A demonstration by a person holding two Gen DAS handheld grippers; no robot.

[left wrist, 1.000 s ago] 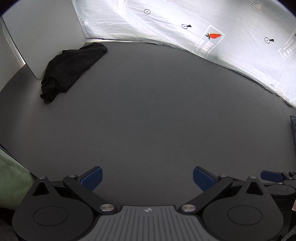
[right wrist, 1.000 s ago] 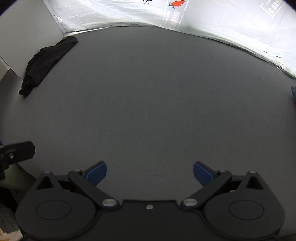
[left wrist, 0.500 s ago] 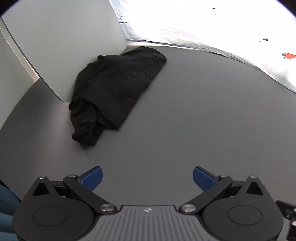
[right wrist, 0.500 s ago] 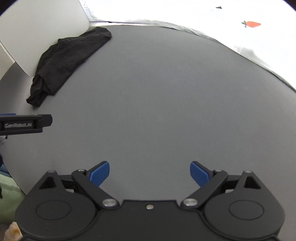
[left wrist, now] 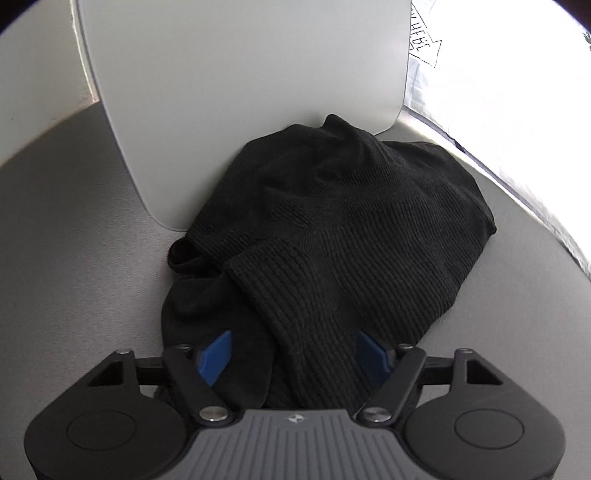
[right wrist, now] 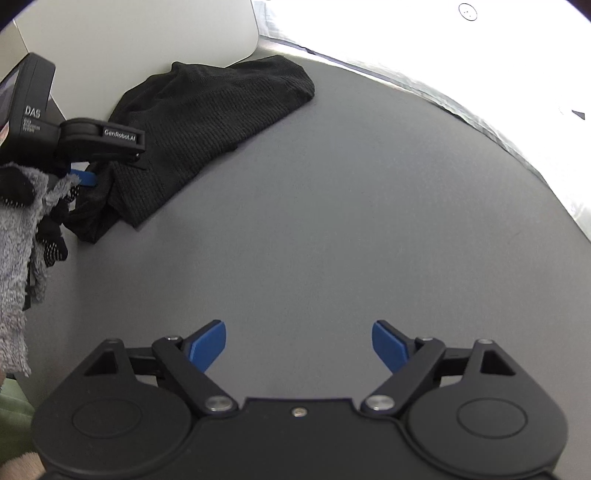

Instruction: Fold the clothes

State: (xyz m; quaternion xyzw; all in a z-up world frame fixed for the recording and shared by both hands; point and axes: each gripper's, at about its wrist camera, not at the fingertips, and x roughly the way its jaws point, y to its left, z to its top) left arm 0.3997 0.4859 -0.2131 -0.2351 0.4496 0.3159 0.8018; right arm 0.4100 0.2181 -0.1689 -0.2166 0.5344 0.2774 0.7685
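In the left wrist view, the garment [left wrist: 332,236], a black ribbed knit, is seen crumpled on the grey table [left wrist: 74,258], its far edge lying against the foot of a white board [left wrist: 240,92]. The left gripper [left wrist: 293,354] is held wide open with the near, bunched end of the cloth lying between its blue pads [left wrist: 216,352]; nothing is clamped yet, and whether the pads touch the cloth cannot be told. The step in hand is judged to be the first pick-up, so folding itself is not yet begun. The next move is judged to call for the jaws to be closed on that near fold, and for the cloth to be drawn away from the board so that it can be spread. In the right wrist view, the garment [right wrist: 207,122] is seen at the far left of the table [right wrist: 369,221], its long axis running from the bunched near-left end under the left gripper [right wrist: 86,177] up to a rounded far-right end beside the board [right wrist: 147,33]. The right gripper [right wrist: 299,345] is held wide open over bare table, well apart from the cloth, with nothing held.
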